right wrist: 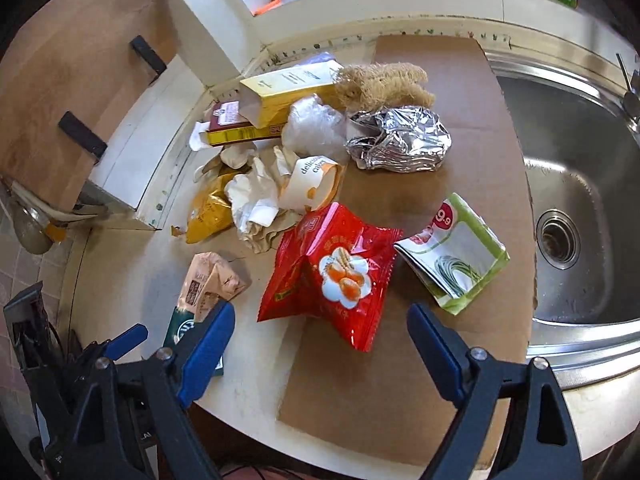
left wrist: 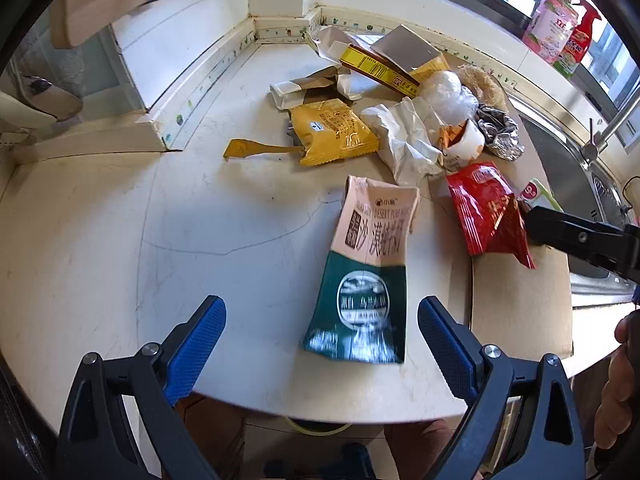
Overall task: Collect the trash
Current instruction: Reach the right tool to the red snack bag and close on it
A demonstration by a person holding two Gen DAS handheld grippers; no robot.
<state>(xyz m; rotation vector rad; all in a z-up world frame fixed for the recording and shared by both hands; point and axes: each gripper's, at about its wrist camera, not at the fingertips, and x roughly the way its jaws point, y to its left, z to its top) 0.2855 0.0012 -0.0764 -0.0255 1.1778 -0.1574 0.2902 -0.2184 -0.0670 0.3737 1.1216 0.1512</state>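
Note:
Trash lies scattered on a cream countertop (left wrist: 100, 240). A flattened pink-and-green carton (left wrist: 366, 268) lies just ahead of my open, empty left gripper (left wrist: 322, 340); it also shows in the right wrist view (right wrist: 208, 284). A red snack bag (right wrist: 332, 272) lies just ahead of my open, empty right gripper (right wrist: 320, 340), partly on brown cardboard (right wrist: 440, 160). Farther back are a yellow wrapper (left wrist: 332, 132), crumpled white paper (left wrist: 404, 140), a green-and-white pouch (right wrist: 456, 252), crumpled foil (right wrist: 400, 136), a yellow box (right wrist: 288, 92) and a clear plastic bag (right wrist: 312, 128).
A steel sink (right wrist: 580, 184) lies to the right of the cardboard. Bottles (left wrist: 560, 28) stand on the window sill. A wall corner (left wrist: 276, 20) and a wooden cabinet (right wrist: 60, 80) bound the counter at the back and left. The counter's front edge (left wrist: 320, 416) is near my grippers.

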